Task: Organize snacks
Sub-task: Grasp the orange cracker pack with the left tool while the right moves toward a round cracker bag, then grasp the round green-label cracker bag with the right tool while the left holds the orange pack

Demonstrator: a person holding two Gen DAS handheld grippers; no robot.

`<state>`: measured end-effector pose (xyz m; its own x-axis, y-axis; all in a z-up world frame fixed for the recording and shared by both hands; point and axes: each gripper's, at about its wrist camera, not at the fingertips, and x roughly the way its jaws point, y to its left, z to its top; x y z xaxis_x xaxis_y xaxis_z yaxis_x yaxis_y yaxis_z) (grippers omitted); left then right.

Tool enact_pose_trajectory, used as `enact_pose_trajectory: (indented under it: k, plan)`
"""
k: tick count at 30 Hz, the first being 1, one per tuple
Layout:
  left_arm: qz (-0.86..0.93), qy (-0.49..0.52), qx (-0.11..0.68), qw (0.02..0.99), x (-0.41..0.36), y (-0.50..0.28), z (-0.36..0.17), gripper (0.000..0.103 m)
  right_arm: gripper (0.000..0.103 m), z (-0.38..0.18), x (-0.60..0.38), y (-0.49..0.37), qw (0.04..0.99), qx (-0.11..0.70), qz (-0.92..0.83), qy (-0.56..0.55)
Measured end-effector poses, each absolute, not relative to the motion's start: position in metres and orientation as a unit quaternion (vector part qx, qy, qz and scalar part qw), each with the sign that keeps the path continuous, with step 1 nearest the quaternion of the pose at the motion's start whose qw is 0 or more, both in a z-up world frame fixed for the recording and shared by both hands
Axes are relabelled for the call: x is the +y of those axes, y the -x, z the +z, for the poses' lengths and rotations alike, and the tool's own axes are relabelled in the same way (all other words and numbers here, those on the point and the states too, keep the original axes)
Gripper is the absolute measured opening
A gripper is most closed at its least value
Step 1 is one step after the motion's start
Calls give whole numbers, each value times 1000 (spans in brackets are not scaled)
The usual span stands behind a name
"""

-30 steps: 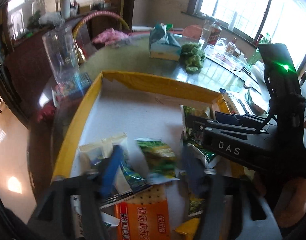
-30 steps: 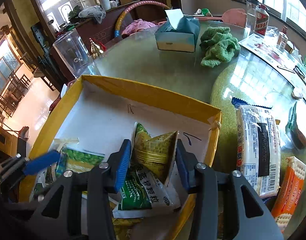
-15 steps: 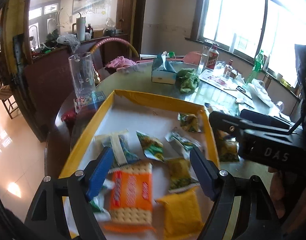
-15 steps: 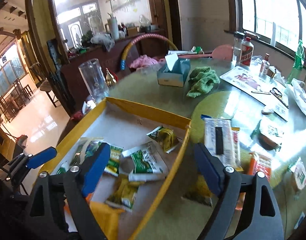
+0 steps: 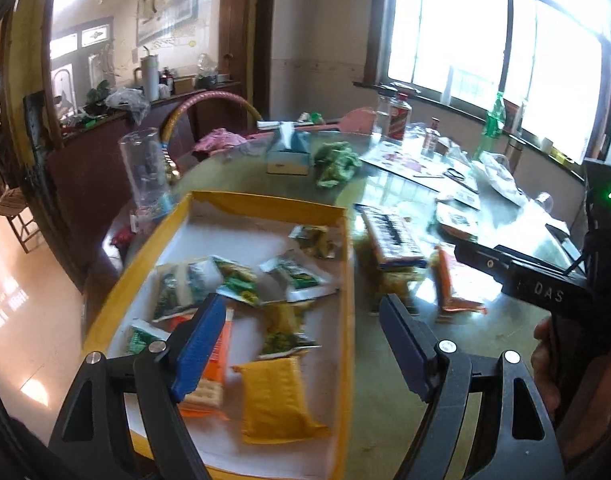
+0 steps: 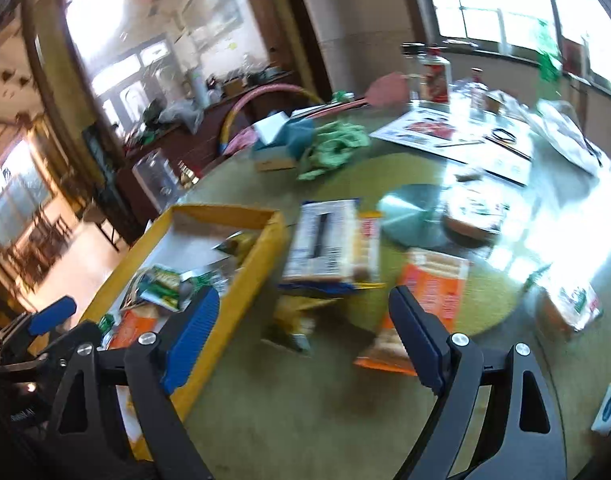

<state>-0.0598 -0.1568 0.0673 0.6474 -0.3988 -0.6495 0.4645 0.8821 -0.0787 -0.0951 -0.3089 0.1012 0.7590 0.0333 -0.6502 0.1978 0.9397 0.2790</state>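
I see the yellow tray [image 6: 245, 280] to my left, snacks already inside; the orange cracker packet [image 6: 425, 296] lies on the table just ahead of my right gripper [image 6: 301, 340], long axis running away from me; both grippers, the left gripper [image 5: 301, 344] included, gape wide and empty; right is nearer.

We saw a tray [image 5: 265, 208] with yellow walls and a white floor, green-and-white sachets [image 5: 301, 278], a plain mustard-yellow packet [image 5: 277, 396], orange cracker packs [image 6: 429, 292], a crumpled green cloth [image 5: 335, 162], a teal tissue box [image 5: 287, 156] and blue finger pads [image 5: 199, 344].
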Motion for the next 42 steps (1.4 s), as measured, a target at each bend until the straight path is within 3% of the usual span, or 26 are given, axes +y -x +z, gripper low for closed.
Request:
enact_pose_trajectory:
  k: [16, 31, 33, 35, 36, 42]
  plan:
    - [-322, -96, 410, 848, -281, 61, 34, 80, 87, 81, -465, 164, 891, 298, -168, -298]
    - [-319, -199, 456, 807, -408, 23, -19, 81, 87, 66, -495, 176, 868, 294, -189, -353]
    - [-326, -200, 461, 801, -413, 24, -22, 80, 87, 63, -499, 177, 864, 294, -191, -361]
    - [-327, -191, 468, 798, -411, 22, -25, 68, 87, 61, -500, 177, 861, 296, -192, -365]
    - [-324, -184, 463, 804, -408, 22, -25, 55, 87, 60, -500, 177, 861, 298, -193, -366]
    - [-330, -163, 467, 804, -359, 50, -21, 55, 87, 60, -499, 175, 862, 305, -193, -357]
